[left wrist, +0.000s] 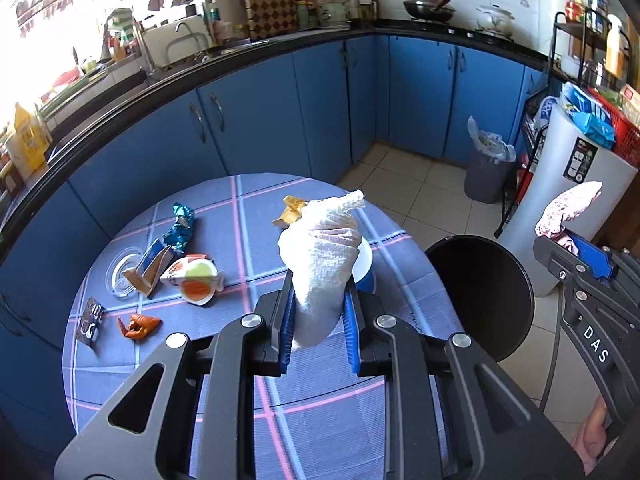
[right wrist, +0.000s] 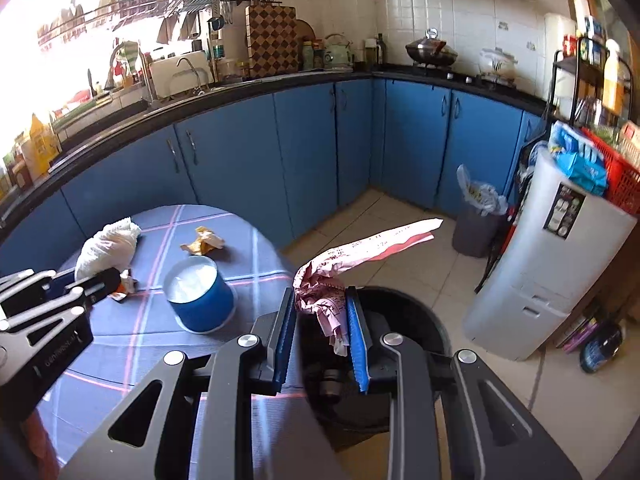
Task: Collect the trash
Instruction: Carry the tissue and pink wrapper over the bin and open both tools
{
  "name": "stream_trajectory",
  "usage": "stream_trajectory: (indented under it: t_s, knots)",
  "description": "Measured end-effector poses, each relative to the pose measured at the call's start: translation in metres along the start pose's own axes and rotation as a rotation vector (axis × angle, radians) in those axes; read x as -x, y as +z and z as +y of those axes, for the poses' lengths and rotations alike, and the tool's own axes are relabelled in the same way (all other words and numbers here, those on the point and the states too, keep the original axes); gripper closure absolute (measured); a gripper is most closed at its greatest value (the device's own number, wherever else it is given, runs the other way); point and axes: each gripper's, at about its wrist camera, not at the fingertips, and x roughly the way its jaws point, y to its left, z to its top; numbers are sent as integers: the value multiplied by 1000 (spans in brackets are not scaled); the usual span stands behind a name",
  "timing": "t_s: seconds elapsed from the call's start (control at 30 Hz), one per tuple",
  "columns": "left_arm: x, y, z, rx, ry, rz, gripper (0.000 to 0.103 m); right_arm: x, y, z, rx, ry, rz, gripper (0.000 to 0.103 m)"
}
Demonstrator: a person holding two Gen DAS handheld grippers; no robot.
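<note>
My left gripper (left wrist: 319,304) is shut on a crumpled white paper towel (left wrist: 320,256) and holds it above the round table (left wrist: 320,392). It also shows in the right wrist view (right wrist: 105,249). My right gripper (right wrist: 322,312) is shut on a crumpled pink receipt (right wrist: 332,292) and holds it over the black bin (right wrist: 420,320), which stands beside the table (left wrist: 480,292). Several wrappers lie on the table: a teal foil (left wrist: 181,226), an orange-and-white packet (left wrist: 194,282), an orange scrap (left wrist: 138,326) and a yellow wrapper (left wrist: 290,210).
A blue cup (right wrist: 200,300) stands on the table near the bin side. A grey lined bin (left wrist: 486,172) stands by the blue cabinets (left wrist: 256,120). A white appliance (right wrist: 540,272) and a rack are at the right.
</note>
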Motion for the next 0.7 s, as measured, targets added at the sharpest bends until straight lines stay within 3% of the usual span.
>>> stream_trajectory:
  t_s: [0.7]
  knots:
    - [-29,15,-45,-86,-19,32,81,-19,1,-37,108,-28,0,79]
